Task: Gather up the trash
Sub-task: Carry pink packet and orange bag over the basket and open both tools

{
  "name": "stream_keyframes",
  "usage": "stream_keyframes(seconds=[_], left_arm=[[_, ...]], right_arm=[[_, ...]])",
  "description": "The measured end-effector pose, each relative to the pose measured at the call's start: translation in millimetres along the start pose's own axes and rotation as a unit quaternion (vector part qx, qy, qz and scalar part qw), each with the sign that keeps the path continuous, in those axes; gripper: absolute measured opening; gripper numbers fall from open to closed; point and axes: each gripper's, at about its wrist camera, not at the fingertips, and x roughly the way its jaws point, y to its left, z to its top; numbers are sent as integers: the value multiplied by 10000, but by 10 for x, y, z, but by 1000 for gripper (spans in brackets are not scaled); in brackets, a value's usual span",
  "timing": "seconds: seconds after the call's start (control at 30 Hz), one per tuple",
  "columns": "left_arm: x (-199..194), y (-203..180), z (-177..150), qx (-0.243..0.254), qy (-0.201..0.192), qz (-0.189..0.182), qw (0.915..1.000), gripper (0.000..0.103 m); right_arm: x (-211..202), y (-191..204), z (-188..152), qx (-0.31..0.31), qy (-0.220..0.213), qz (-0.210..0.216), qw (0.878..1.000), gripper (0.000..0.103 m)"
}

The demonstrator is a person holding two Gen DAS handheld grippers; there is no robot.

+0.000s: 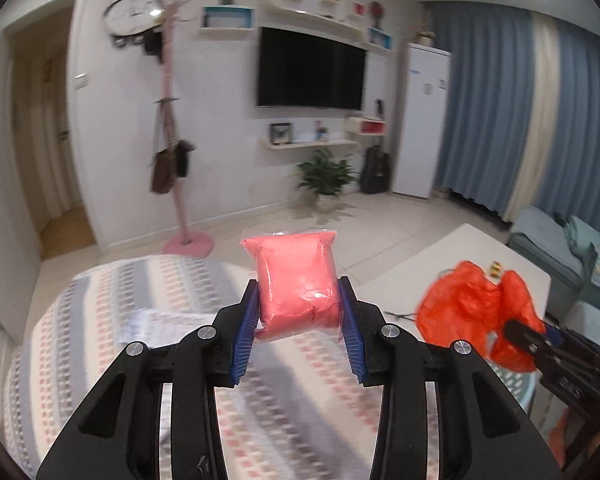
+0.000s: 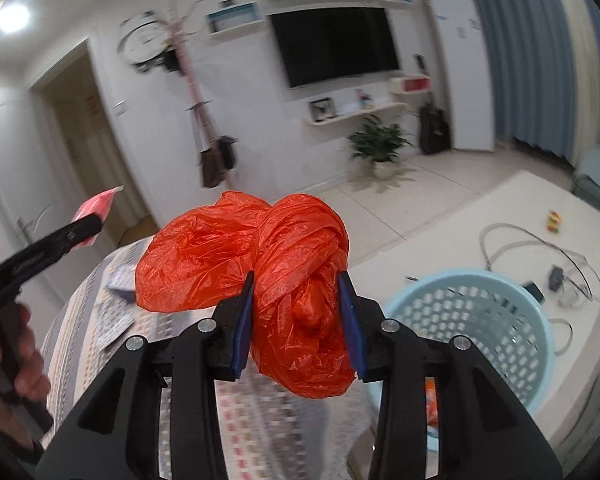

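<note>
My left gripper (image 1: 298,316) is shut on a pink packet in clear wrap (image 1: 296,280) and holds it above the striped tablecloth (image 1: 140,312). My right gripper (image 2: 298,316) is shut on a crumpled orange plastic bag (image 2: 260,264), held in the air over the table's edge. The light blue perforated basket (image 2: 480,320) stands just right of and below the right gripper. In the left wrist view the orange bag (image 1: 472,304) and right gripper (image 1: 528,336) appear at the right. In the right wrist view the left gripper (image 2: 92,222) with the pink packet (image 2: 98,208) appears at the left.
A white low table (image 2: 520,208) to the right carries cables (image 2: 540,248) and a small toy (image 2: 554,220). Flat packets (image 2: 120,276) lie on the striped cloth. A pink coat stand (image 1: 172,140), a potted plant (image 1: 326,180) and a TV (image 1: 310,68) are by the far wall.
</note>
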Motion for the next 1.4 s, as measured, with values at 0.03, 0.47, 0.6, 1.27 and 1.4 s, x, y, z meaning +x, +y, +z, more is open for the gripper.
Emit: stream_keyframes(seconds=[0.03, 0.47, 0.6, 1.27, 1.4], left_arm=[[41, -121, -2, 50, 26, -121, 9999, 37], [511, -1104, -276, 552, 526, -951, 9925, 37], [731, -1264, -318, 680, 734, -1124, 9886, 37], [1224, -1742, -639, 836, 1631, -2413, 9530, 60], [1133, -1717, -650, 830, 1585, -2433, 9533, 63]], right_arm=[[9, -112, 20, 109, 1, -151, 9998, 36], [42, -1179, -133, 893, 238, -1483, 9846, 36], [69, -1374, -175, 936, 318, -1809, 9785, 36], [308, -1867, -409, 1381, 998, -2346, 9570, 54], [184, -1906, -397, 1484, 843, -2276, 9587, 62]])
